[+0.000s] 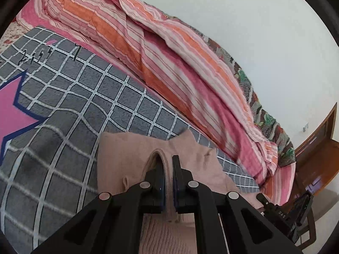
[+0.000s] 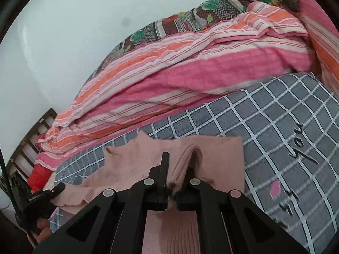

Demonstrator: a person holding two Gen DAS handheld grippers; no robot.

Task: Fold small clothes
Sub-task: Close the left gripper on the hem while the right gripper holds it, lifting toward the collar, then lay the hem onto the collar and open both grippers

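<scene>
The left gripper (image 1: 168,169) and right gripper (image 2: 178,167) we clamped shut on the pink knit garment (image 1: 118,154), carrying its edge level over the grey checked blanket (image 1: 84,97)

A grey grid-patterned blanket (image 1: 89,97) is spread on a bed, backed by a striped pink-orange quilt (image 1: 161,48), a pale wall (image 1: 243,17) and wooden furniture (image 1: 317,144).

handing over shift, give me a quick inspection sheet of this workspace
surface: grey checked blanket with pink star, on a bed
job's things: pink knit garment lying on blanket, edge lifted
clutter: striped pink-orange quilt and floral cover bunched behind
grippers: left gripper and right gripper each shut on a fold of the garment
cables: nothing seen
surroundings: white wall, wooden furniture
</scene>
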